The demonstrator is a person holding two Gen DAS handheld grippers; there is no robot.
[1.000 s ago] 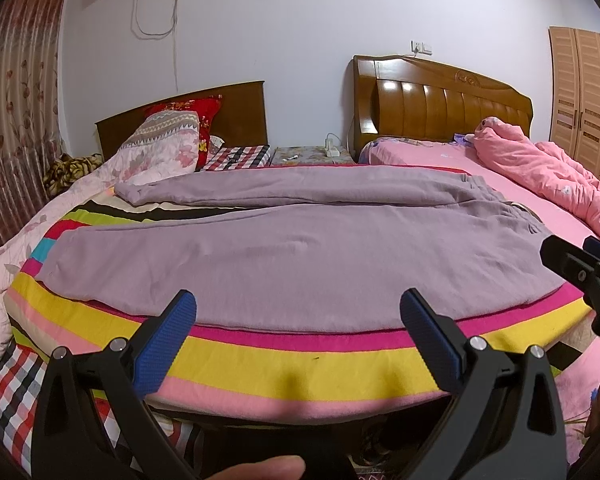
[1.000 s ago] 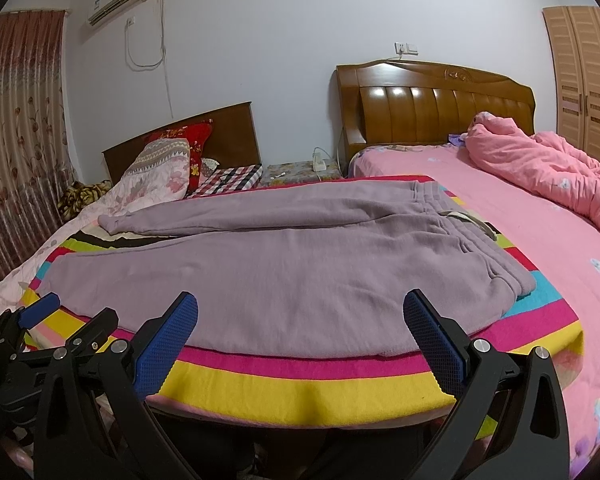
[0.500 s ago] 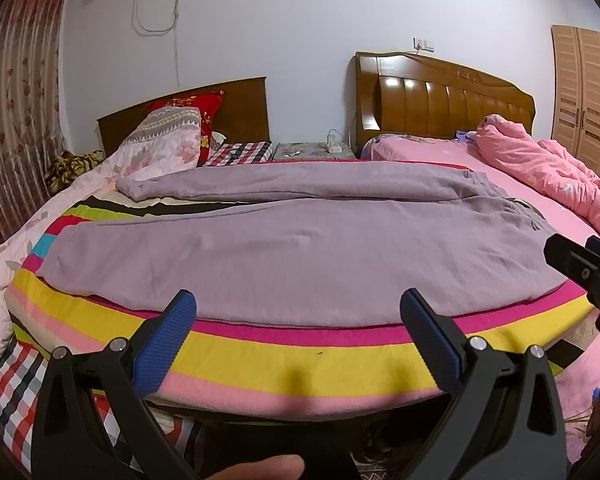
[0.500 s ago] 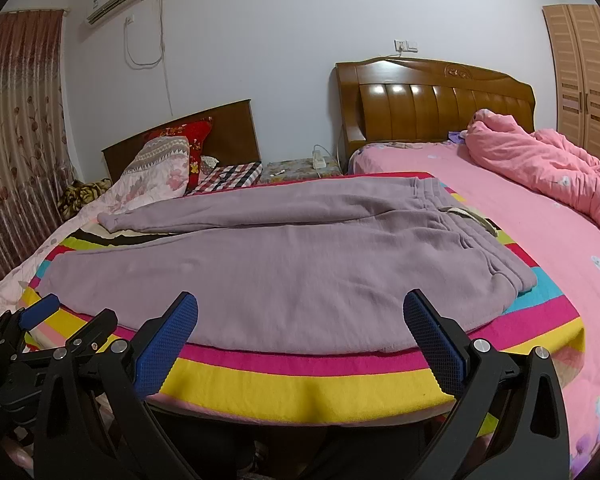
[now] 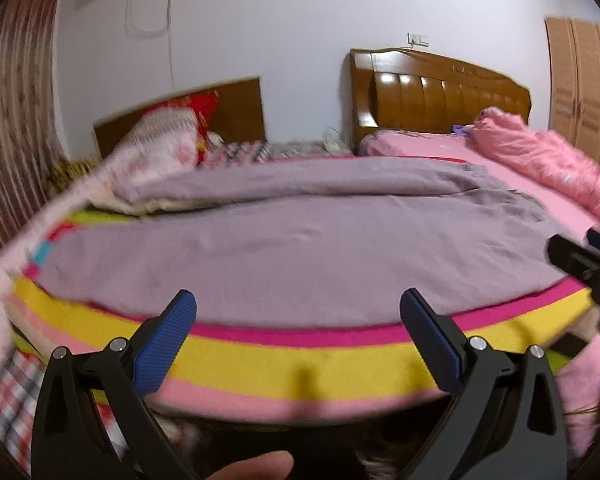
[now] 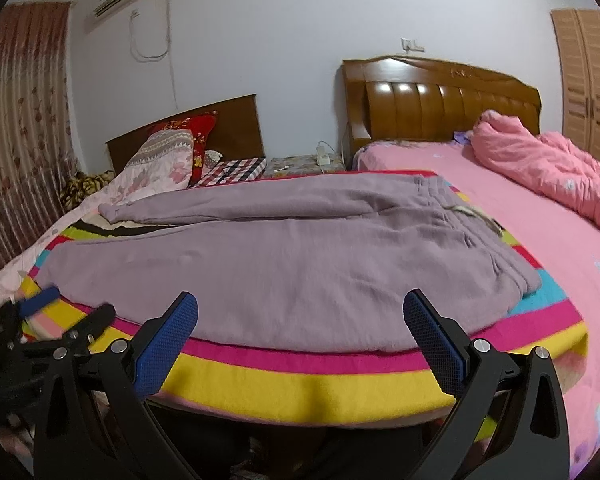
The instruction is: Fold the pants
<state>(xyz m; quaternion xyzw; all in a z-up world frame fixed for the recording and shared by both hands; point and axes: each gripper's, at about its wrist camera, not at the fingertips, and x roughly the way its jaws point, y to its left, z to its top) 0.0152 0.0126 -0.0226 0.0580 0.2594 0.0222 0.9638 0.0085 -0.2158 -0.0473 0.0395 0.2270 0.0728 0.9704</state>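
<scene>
Since the earlier frames, the left gripper [image 5: 298, 312] has been moved closer to the bed, its view now motion-blurred. Both it and the right gripper [image 6: 300, 314] are held with blue-padded jaws wide apart, empty. Beyond them, the mauve fleece pants [image 6: 284, 264] are spread flat on a striped multicoloured blanket [image 6: 300, 380], waistband to the right.

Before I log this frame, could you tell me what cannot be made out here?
- Pillows, left wrist view: smeared by motion blur.
- Pants underside, both views: hidden by the top layer.
- Right gripper, left wrist view: cut off by the edge.
- Floor, both views: hidden by the bed's striped blanket.
</scene>
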